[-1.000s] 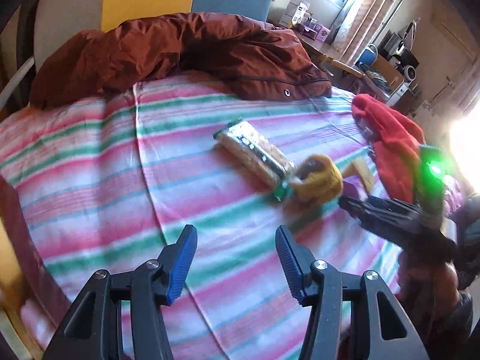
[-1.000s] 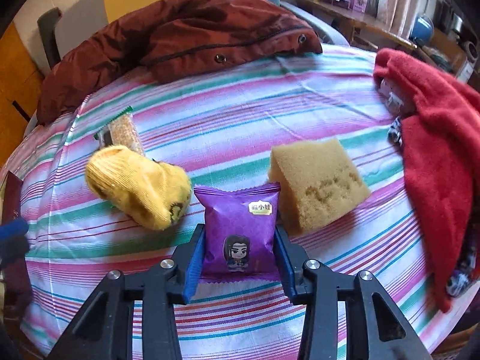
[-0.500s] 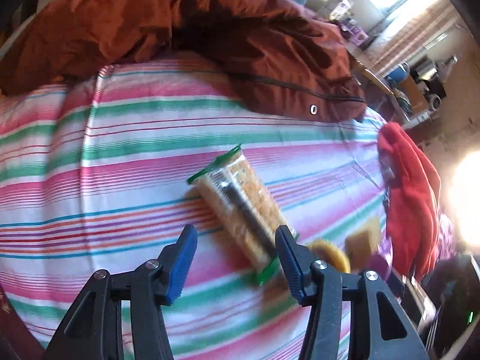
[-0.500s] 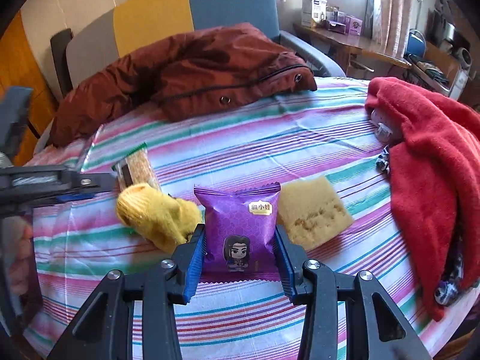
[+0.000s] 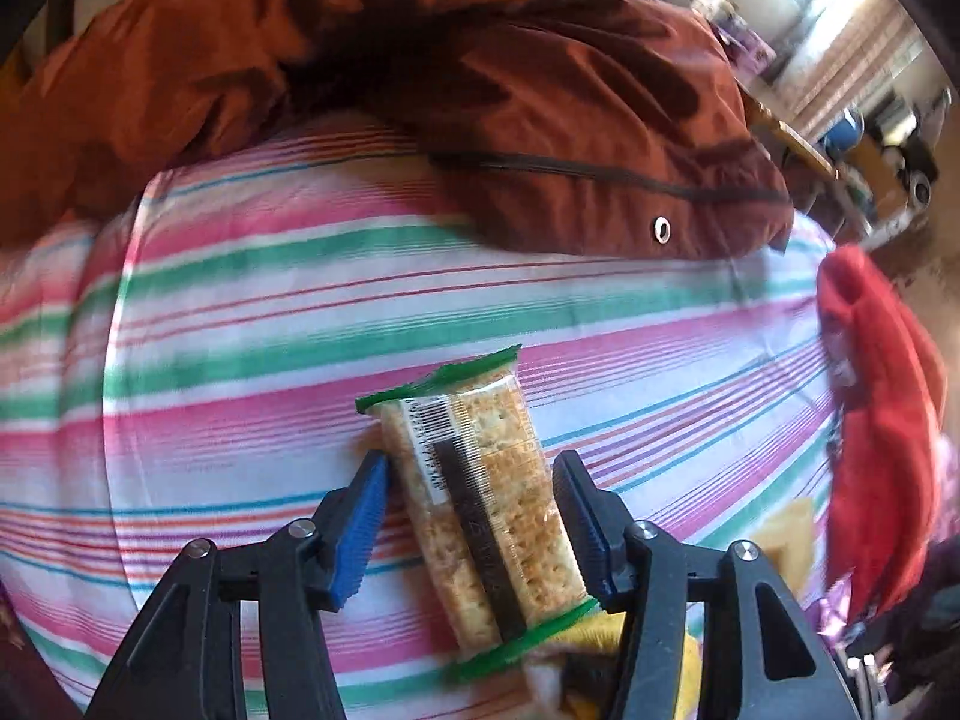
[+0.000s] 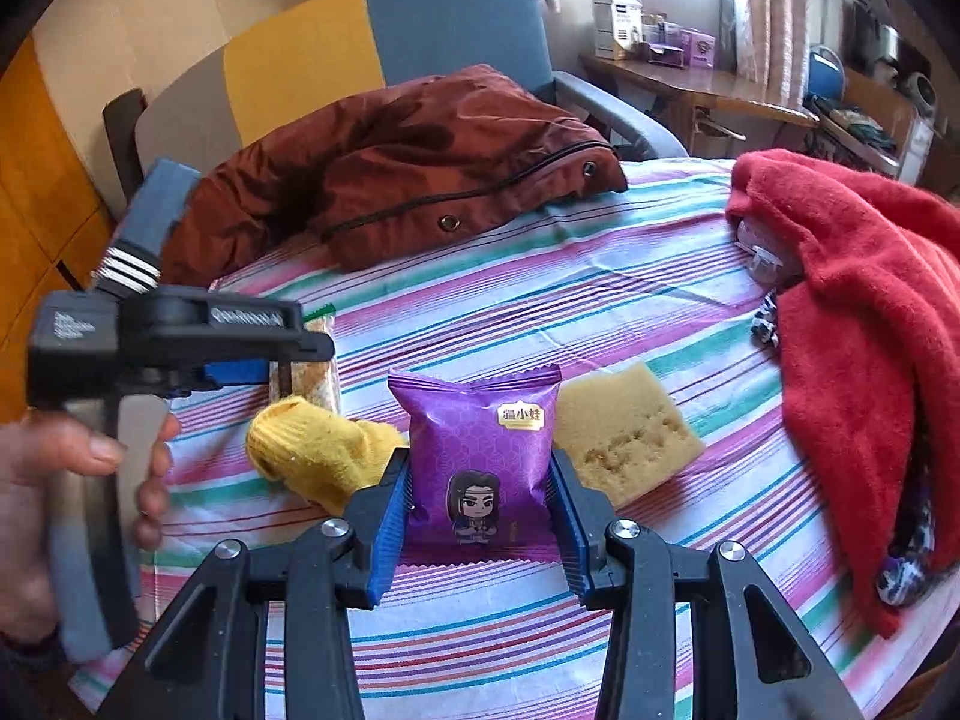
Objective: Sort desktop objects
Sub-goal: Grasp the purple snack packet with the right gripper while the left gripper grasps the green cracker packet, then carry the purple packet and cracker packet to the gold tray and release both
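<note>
While the right gripper (image 6: pixel 480 516) pinches the purple snack packet (image 6: pixel 480 450) by its two side edges, packet upright and facing the camera, its lower seam close over the striped desk (image 6: pixel 540 300); whether it touches the cloth, cannot tell. Edge grip probably chosen so the puffed pouch is not crushed. Left gripper (image 5: pixel 468 516) lowered steeply over the cracker pack (image 5: pixel 480 498), jaws opening and spread to either side of it; blue pad on the near-left side clear of the wrapper, the other pad very near its edge, contact not certain. Pack lying flat on the desk, long axis running roughly along the gripper's line, so the jaws straddle its narrow width: a sensible approach for a long, rigid pack. Yellow sock (image 6: pixel 318 450) touching the pack's near end and lying just beside the purple packet; yellow sponge (image 6: pixel 624 432) on the packet's other side. Brown jacket (image 6: pixel 390 168) at the far edge of the desk, red garment (image 6: pixel 858 330) at the right edge, both apart from the small items. Judged step: second snack about to be taken, likely to be grouped with the first.
</note>
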Tool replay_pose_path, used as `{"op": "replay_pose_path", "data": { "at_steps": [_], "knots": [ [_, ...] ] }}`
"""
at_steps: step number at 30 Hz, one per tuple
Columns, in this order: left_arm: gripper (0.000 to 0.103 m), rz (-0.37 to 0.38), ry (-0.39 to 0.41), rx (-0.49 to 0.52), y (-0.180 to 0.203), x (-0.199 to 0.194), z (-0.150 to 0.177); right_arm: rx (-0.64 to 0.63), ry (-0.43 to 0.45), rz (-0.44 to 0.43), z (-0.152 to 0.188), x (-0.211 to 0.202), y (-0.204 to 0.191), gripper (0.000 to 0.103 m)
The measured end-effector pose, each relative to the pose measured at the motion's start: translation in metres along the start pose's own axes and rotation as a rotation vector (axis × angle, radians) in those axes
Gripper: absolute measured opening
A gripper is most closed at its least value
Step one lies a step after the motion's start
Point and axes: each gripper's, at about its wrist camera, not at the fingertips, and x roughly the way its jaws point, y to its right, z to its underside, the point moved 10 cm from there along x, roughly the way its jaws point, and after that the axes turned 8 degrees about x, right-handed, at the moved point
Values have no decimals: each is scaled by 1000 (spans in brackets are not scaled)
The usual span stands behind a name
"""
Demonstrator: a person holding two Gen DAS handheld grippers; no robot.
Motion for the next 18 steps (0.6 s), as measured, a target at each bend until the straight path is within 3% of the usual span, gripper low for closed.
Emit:
{"op": "replay_pose_path", "data": {
  "at_steps": [3,10,13,18],
  "knots": [
    [58,-6,-6,76,15,2,-3,12,1,-2,-1,0,3,44],
    [65,-120,-36,293,25,12,8,-6,2,-11,-1,-1,-1,44],
    [67,-130,-29,307,26,13,7,-9,0,-6,0,0,-1,44],
    [52,-114,13,316,11,6,9,-11,-6,-4,1,1,0,44]
  ]
}}
